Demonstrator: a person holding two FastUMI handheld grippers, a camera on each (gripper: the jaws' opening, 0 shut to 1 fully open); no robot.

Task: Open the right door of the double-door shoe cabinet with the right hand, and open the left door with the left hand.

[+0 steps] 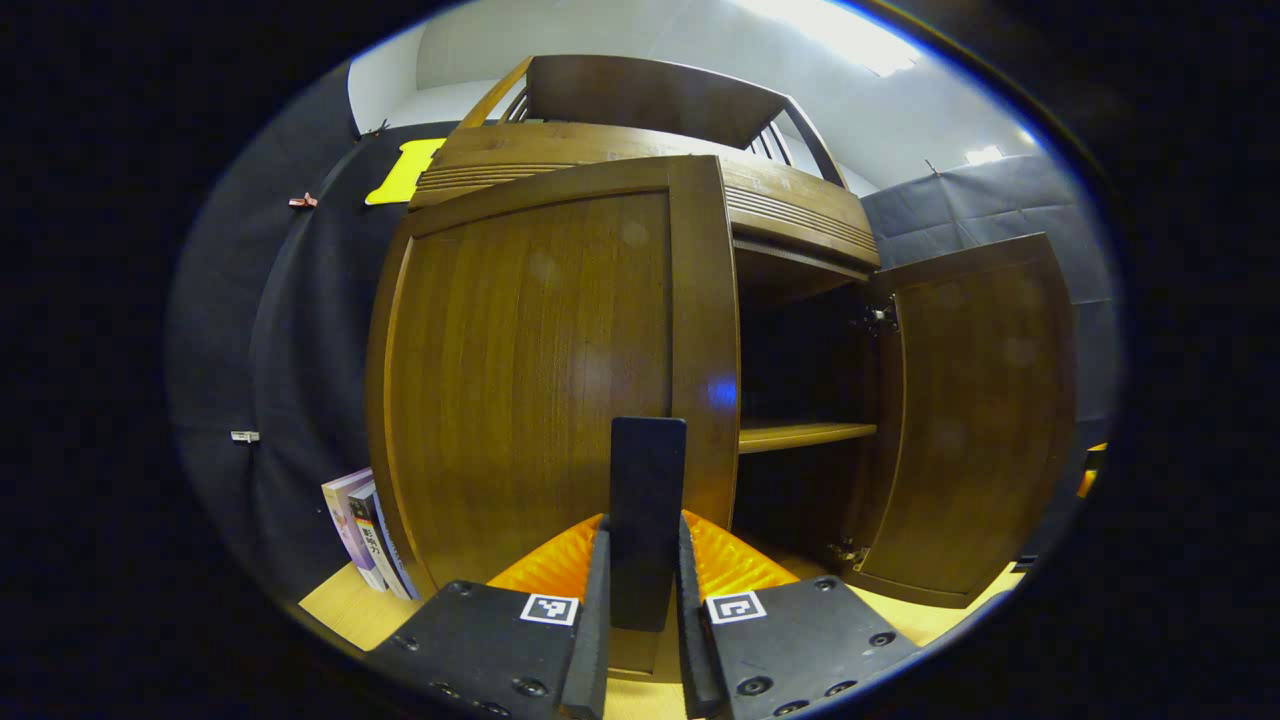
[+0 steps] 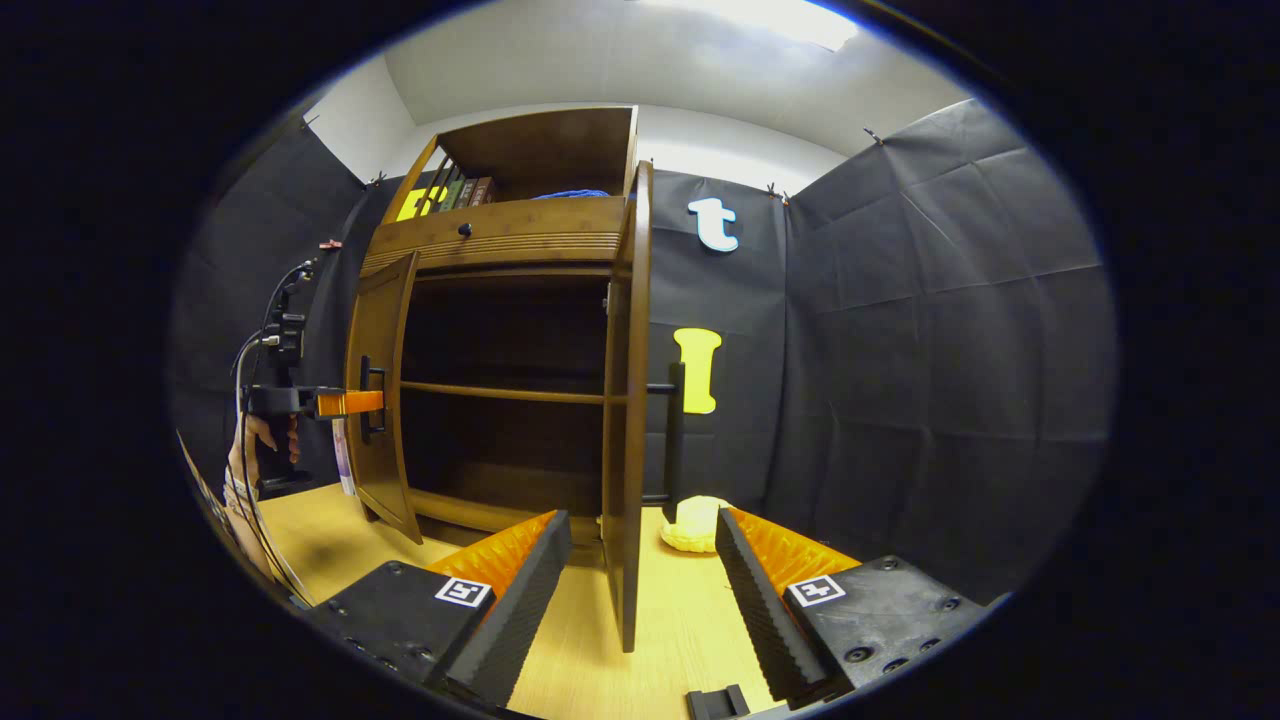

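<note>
Black cloth walls box in a pale wood tabletop point(image 2: 590, 650), and the shoe cabinet point(image 2: 510, 250) sits on it against the far wall. Both doors are swung out now. My left tool point(image 1: 645, 600) is clenched on the left door's handle point(image 1: 647, 500), both fingers pressing its sides, with the left door point(image 1: 540, 360) right in front of the camera. My right tool point(image 2: 635, 600) is released, jaws wide, with the right door point(image 2: 628, 400) edge-on between them but not touching. Inside I can see one shelf point(image 2: 500, 391); the compartments look dark and bare. Up top, a few books point(image 2: 465, 192) stand in the open cubby. More books point(image 1: 362, 535) lean left of the cabinet.
</note>
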